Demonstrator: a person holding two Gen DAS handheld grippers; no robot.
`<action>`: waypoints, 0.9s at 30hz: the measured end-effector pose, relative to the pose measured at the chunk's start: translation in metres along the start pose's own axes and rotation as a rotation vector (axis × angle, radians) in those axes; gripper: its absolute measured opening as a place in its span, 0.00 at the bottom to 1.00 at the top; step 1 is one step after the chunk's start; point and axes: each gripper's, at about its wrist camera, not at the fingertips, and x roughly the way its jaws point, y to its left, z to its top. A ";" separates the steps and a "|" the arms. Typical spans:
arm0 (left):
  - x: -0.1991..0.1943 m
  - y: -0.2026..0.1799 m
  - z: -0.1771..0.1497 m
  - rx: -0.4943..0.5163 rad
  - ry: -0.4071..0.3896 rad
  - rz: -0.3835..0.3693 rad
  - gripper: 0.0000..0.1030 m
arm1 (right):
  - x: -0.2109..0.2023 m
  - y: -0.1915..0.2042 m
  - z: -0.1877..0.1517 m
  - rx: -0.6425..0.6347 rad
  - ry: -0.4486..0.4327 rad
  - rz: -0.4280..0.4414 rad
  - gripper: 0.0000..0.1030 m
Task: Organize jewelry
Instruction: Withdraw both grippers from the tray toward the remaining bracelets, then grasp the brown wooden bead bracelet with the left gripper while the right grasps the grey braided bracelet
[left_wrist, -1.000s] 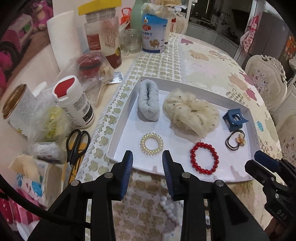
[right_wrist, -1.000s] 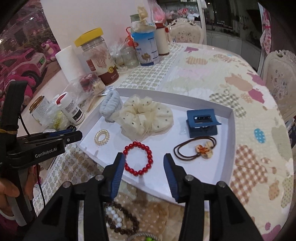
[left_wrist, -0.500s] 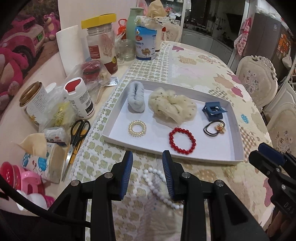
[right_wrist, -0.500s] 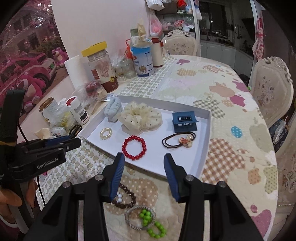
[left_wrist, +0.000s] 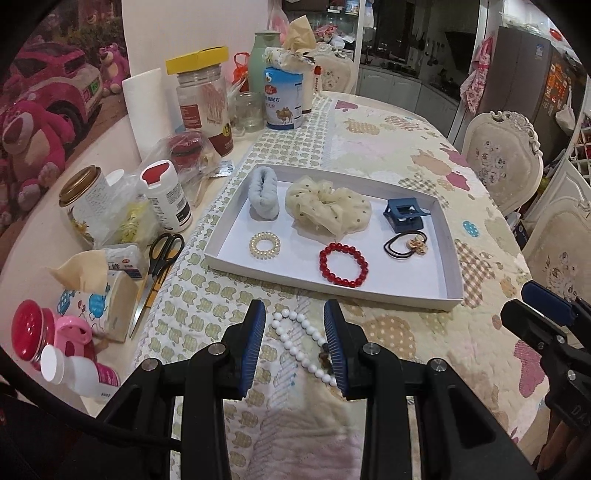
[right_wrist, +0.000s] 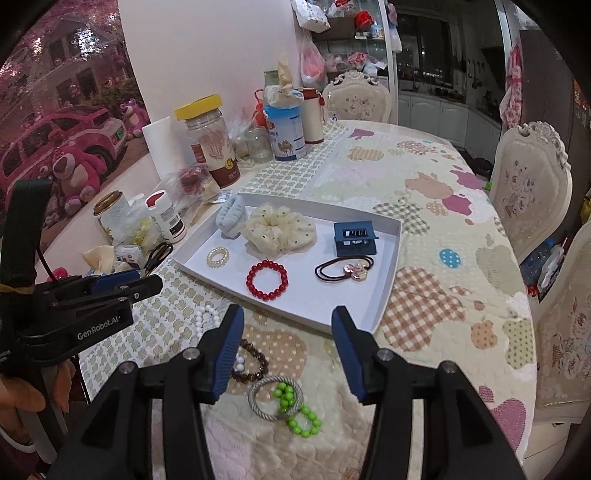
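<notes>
A shallow white tray (left_wrist: 221, 245) sits on the patchwork tablecloth (left_wrist: 388, 147) and holds six pieces: a pale blue scrunchie (left_wrist: 263, 197) at its far left, a cream dotted scrunchie (left_wrist: 328, 210) beside it, a blue claw clip (left_wrist: 404, 215) towards the right, a pearly spiral hair tie (left_wrist: 264, 245) at the near left, a red bead bracelet (left_wrist: 343, 264) near the front edge, and a black hair elastic with a gold charm (left_wrist: 406, 246) in front of the clip. On the cloth, just short of the tray's near rim, loose pieces lie together: a white bead strand (left_wrist: 299, 341), a brown bead bracelet (right_wrist: 255, 363), a silver-grey cord bangle (right_wrist: 273, 397) and a green bead bracelet (right_wrist: 301, 411) overlapping it. The left gripper (left_wrist: 294, 343) hangs above the white beads with its jaws partly apart and nothing clasped between them. The right gripper (right_wrist: 287, 349) hangs above the cloth between the loose pieces and the tray; its jaws are opening and grip nothing. Jars, bottles, scissors (left_wrist: 162, 254) and a paper roll (left_wrist: 146, 107) crowd the table's left side.
</notes>
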 end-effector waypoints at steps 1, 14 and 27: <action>-0.002 -0.001 -0.001 -0.001 -0.001 -0.002 0.25 | -0.003 -0.001 -0.001 -0.002 -0.003 -0.001 0.50; -0.031 -0.012 -0.011 0.007 -0.031 -0.004 0.25 | -0.035 -0.009 -0.016 -0.017 -0.022 -0.002 0.51; -0.017 0.016 -0.017 -0.114 0.065 -0.074 0.25 | -0.033 -0.019 -0.037 -0.007 0.020 0.024 0.52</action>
